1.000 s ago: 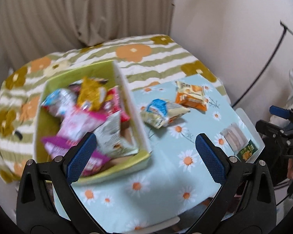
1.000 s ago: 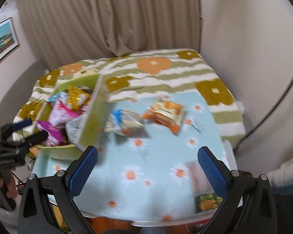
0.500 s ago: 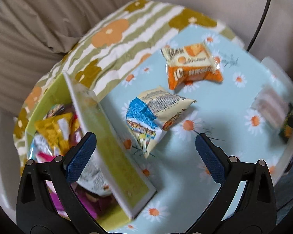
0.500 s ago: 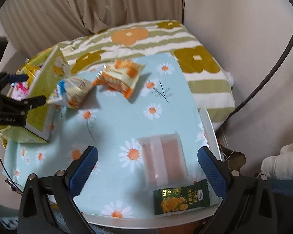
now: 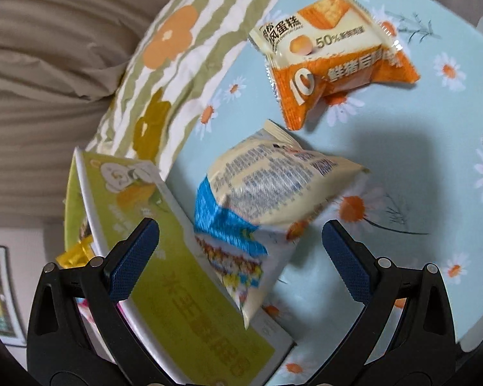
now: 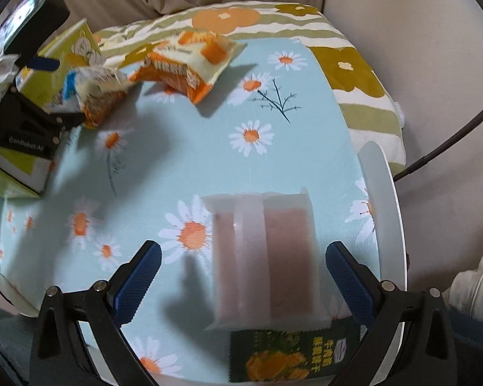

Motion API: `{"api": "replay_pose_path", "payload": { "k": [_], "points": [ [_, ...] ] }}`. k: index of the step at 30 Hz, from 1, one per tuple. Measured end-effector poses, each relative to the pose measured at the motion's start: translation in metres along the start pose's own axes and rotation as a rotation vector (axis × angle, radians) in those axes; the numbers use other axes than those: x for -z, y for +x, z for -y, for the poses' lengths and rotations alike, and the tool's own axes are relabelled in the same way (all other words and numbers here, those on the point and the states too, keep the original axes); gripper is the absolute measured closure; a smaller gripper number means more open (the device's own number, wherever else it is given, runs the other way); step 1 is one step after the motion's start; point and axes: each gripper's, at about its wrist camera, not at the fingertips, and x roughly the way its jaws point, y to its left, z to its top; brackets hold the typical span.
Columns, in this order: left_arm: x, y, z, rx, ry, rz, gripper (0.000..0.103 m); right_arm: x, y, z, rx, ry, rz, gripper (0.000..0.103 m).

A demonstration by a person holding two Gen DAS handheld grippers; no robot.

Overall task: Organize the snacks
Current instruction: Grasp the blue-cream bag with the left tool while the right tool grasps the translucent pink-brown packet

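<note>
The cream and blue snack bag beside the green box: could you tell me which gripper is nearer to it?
Left. The left gripper hangs open right over the cream and blue snack bag; the right gripper is across the table, over the pink wafer pack.

Glossy plastic snack packets [image 5: 331, 48], printed tablecloth [image 6: 209, 122]

A pale-blue daisy-print tablecloth [image 6: 209, 160] carries an orange-and-cream snack packet [image 5: 331, 54] and a yellow-green box [image 5: 183, 292].

Daisy-print table [image 6: 193, 167] carries snack packets [image 6: 262, 259] and green box [image 5: 177, 292]
</note>
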Motion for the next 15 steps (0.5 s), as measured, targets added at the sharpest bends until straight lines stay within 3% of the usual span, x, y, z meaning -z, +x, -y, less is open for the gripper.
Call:
{"api": "replay_pose_path", "payload": {
  "k": [5, 8, 10, 15],
  "points": [
    [-0.014, 0.019, 0.005, 0.024, 0.015, -0.032, 0.004, -0.002, 0.011, 0.006, 0.003, -0.010, -0.008, 0.001],
    [-0.018, 0.030, 0.008, 0.057, 0.024, -0.058, 0.019, -0.001, 0.015, 0.007, -0.007, -0.010, -0.016, 0.002],
    [-0.020, 0.033, 0.009, 0.055, 0.024, -0.063, 0.020, -0.001, 0.017, 0.007, -0.006, -0.015, -0.021, 0.003],
    [-0.023, 0.031, 0.003, 0.067, 0.021, -0.040, 0.035, 0.000, 0.022, 0.008, -0.004, -0.021, -0.038, 0.013]
  ]
}}
